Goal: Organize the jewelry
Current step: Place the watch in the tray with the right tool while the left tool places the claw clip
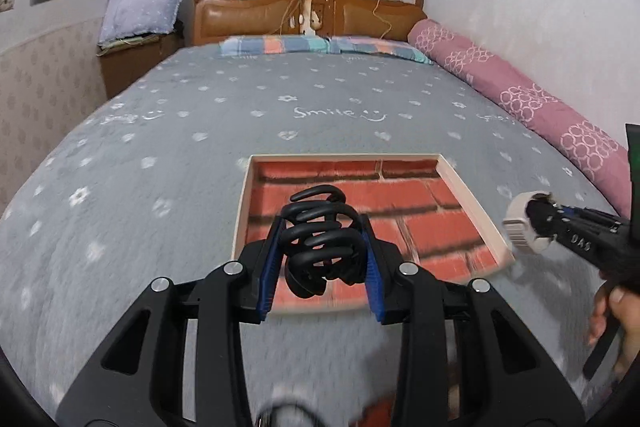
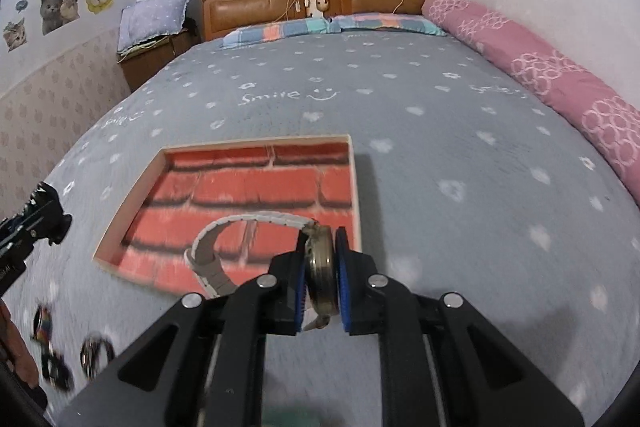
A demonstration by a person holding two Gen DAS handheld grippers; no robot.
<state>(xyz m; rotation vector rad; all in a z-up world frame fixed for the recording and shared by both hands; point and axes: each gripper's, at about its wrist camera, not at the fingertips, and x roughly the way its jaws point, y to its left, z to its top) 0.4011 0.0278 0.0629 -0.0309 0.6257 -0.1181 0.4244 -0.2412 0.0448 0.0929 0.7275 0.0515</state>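
Left gripper (image 1: pixel 326 259) clamps a black plastic claw hair clip (image 1: pixel 320 243), right gripper (image 2: pixel 322 271) a white-strapped wristwatch (image 2: pixel 316 263); both await lowering into the shallow brick-patterned tray (image 1: pixel 472 199).

We count two tongs, the left tongs (image 1: pixel 324 259) and the right tongs (image 2: pixel 320 279); one black hair claw (image 1: pixel 318 239); one watch (image 2: pixel 318 267); and one brick-patterned tray (image 2: pixel 356 179) on the one bed (image 2: pixel 440 131). At about eight o'clock in the right wrist view we make out some three small pieces (image 2: pixel 96 351), too blurred to count surely. Toward twelve o'clock lie two patchwork pillows (image 2: pixel 276 29), one pink bolster (image 2: pixel 540 67) and one lilac cushion (image 2: pixel 154 15).
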